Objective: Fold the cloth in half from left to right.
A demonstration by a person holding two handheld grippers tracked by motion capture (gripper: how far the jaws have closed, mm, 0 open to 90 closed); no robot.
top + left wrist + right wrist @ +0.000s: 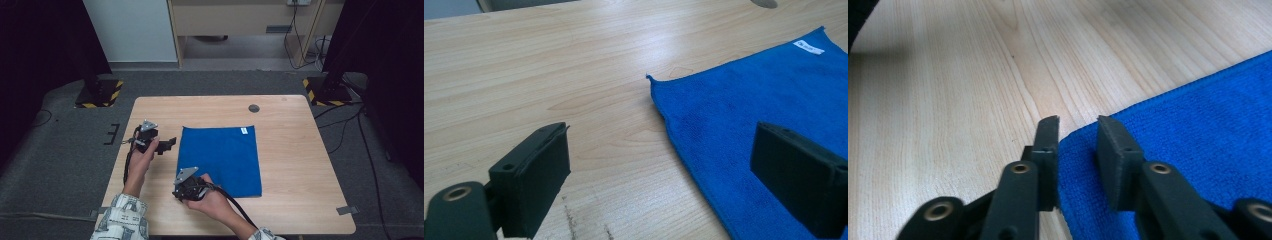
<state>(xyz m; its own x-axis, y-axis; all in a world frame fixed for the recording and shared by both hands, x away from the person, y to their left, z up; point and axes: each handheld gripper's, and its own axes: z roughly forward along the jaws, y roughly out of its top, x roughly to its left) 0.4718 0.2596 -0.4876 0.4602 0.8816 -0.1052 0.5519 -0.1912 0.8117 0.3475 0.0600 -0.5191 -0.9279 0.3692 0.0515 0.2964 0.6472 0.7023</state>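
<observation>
Blue cloth [220, 160] lies flat mid-table [300, 150]; right gripper [1077, 131], jaws narrow and straddling its near-left corner, nothing pinched yet; left gripper [172, 142] waits wide by the far-left corner; best to bite deep before lifting

Grey carpet floor [60, 165], light wooden table [295, 150], black curtains [45, 40], hazard-striped stand bases [100, 93], pale wall panel [130, 30]
</observation>
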